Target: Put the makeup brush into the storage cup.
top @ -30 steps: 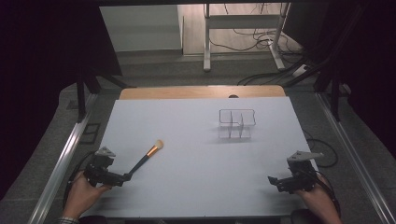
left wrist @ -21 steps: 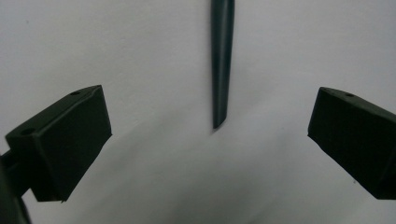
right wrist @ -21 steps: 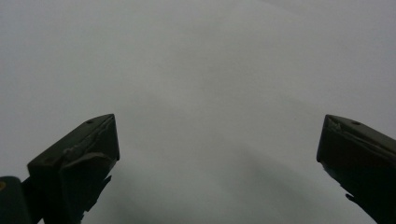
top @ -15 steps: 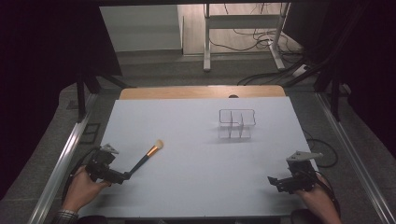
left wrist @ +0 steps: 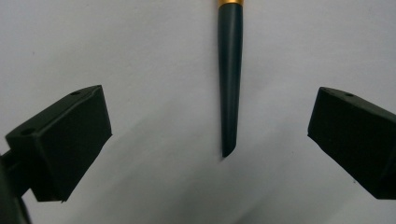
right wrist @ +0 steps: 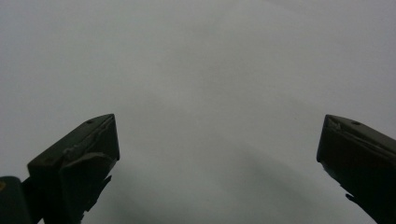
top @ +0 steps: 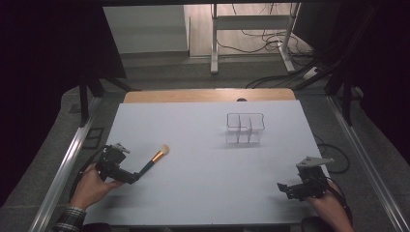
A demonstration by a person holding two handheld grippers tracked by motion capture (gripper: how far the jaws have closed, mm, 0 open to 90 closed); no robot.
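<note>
A makeup brush with a dark handle, gold ferrule and pale bristles lies on the white table at the front left. My left gripper stands open just behind the handle's end. In the left gripper view the dark handle points down between the two spread jaws, touching neither, and my left gripper holds nothing. My right gripper rests open near the front right edge, and the right gripper view shows my right gripper over bare table.
A clear divided organiser stands right of centre toward the back. A wooden strip borders the table's far edge. Metal rails run along both sides, with cables and desk legs on the floor beyond.
My left hand and gripper have drawn back slightly toward the front left. The brush lies where it was. The right gripper has barely moved.
</note>
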